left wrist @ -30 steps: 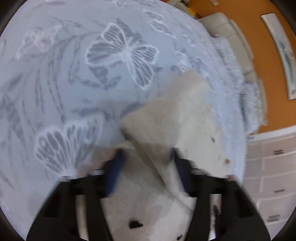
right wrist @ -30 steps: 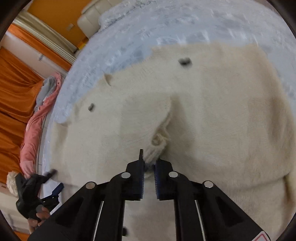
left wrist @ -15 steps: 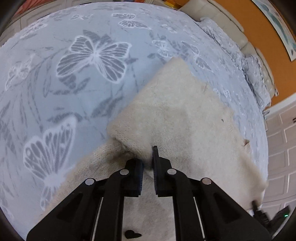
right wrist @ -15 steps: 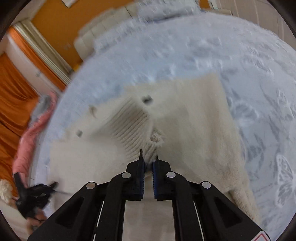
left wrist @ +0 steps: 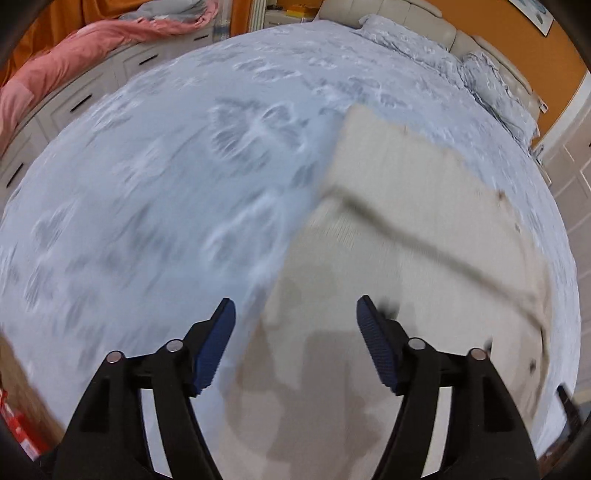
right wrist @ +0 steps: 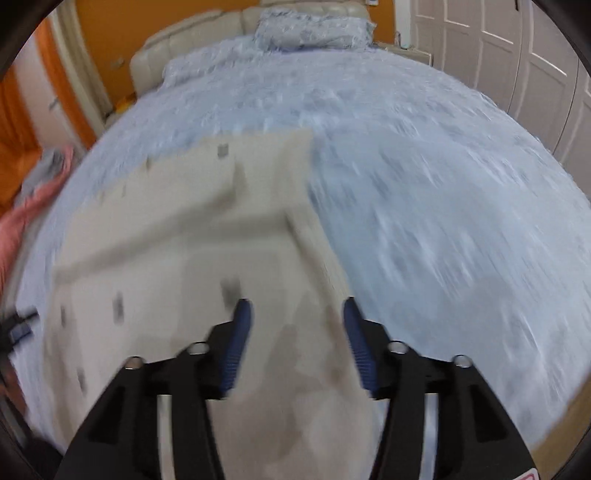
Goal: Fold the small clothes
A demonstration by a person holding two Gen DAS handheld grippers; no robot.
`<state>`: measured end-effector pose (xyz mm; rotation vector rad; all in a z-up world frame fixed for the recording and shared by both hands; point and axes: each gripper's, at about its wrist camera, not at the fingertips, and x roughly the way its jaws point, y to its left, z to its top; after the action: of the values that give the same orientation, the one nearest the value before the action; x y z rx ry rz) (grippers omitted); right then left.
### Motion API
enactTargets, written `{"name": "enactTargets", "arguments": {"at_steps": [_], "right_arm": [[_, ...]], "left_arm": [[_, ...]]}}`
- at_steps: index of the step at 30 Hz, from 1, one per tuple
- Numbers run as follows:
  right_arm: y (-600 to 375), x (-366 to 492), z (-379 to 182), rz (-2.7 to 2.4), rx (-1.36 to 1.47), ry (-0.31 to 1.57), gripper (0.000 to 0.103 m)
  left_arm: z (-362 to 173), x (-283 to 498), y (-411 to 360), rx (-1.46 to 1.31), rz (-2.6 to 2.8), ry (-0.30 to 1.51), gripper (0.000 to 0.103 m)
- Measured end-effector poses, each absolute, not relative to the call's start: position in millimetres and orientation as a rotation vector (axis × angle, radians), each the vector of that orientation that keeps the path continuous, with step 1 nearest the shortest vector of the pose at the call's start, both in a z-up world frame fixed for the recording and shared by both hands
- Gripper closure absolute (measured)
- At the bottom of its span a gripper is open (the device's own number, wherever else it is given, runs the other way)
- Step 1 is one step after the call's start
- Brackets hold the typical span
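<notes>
A cream knitted garment [left wrist: 399, 229] with small dark motifs lies on the blue butterfly bedspread [left wrist: 155, 177], with a flap folded across it. My left gripper [left wrist: 295, 317] is open and empty, above the garment's near left edge. In the right wrist view the same garment [right wrist: 192, 229] lies flat, and my right gripper [right wrist: 295, 317] is open and empty over its near right edge. Both views are blurred by motion.
A pink quilt [left wrist: 74, 59] lies over white drawers at the left. Blue pillows [right wrist: 314, 29] and a cream headboard [right wrist: 192, 48] are at the far end of the bed. White wardrobe doors [right wrist: 509, 55] stand to the right.
Both grippers were shut on the garment half a second ago. They have now opened, let go and pulled back, leaving the folded flap lying on the garment.
</notes>
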<state>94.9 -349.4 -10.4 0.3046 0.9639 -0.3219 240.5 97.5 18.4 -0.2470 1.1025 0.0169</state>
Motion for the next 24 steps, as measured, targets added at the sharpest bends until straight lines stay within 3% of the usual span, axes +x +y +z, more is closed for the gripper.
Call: {"name": "enactTargets", "arguments": {"at_steps": [2, 8, 10, 18, 24], "right_arm": [[-347, 57, -27, -0.343, 0.312, 1.048, 0.043], [-346, 8, -60, -0.347, 0.491, 1.171, 0.034], [-346, 5, -73, -0.337, 0.57, 1.182, 0.034], [-330, 4, -81, -0.292, 0.6, 1.105, 0.024], [-314, 9, -76, -0.255, 0.568, 1.059, 0.023]], "left_arm": [[12, 206, 110, -0.257, 0.016, 1.138, 0.02], [-23, 147, 120, -0.285, 0.006, 1.294, 0.019], [-27, 137, 118, -0.282, 0.006, 1.282, 0.013], [-32, 120, 97, -0.138, -0.016, 1.255, 0.006], [-36, 112, 92, -0.118, -0.007, 1.224, 0.006]]}}
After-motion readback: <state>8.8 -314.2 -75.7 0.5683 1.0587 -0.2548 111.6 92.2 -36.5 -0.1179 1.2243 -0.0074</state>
